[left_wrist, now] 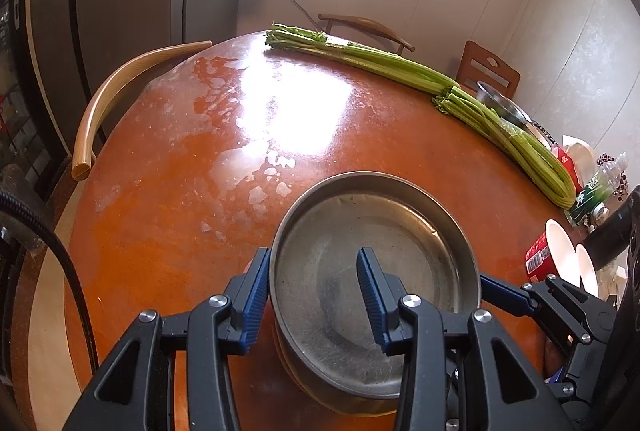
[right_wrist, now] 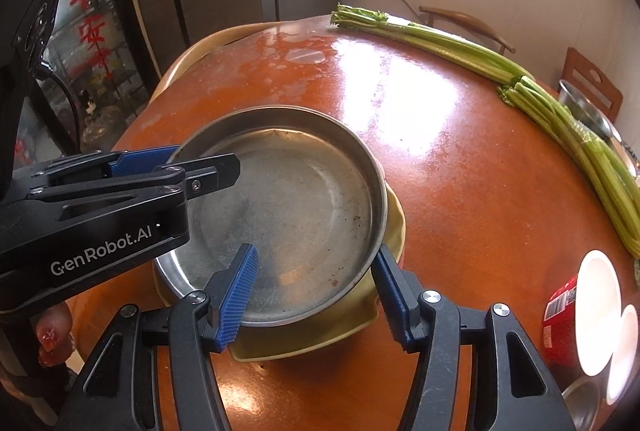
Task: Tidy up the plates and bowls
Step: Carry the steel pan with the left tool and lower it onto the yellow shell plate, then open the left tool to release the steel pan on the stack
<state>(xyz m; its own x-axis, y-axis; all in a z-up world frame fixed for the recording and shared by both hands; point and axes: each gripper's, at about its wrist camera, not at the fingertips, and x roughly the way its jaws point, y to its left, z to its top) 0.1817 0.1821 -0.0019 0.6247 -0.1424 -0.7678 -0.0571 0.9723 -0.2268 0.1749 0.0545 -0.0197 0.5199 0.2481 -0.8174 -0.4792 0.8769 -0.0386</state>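
Stacking step: steel plate sits nested on yellow dish on surface. Left hand-held gripper and right hand-held gripper both wide, straddling its rim. Next, probably withdraw cleanly

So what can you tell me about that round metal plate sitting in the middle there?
The metal plate is a shallow, round, steel-looking pan with a raised rim and a dull, scratched, speckled base. It lies flat, empty, stacked on a yellowish dish on the orange table. The left gripper and the right gripper each straddle its rim with open jaws, one finger inside, one outside.
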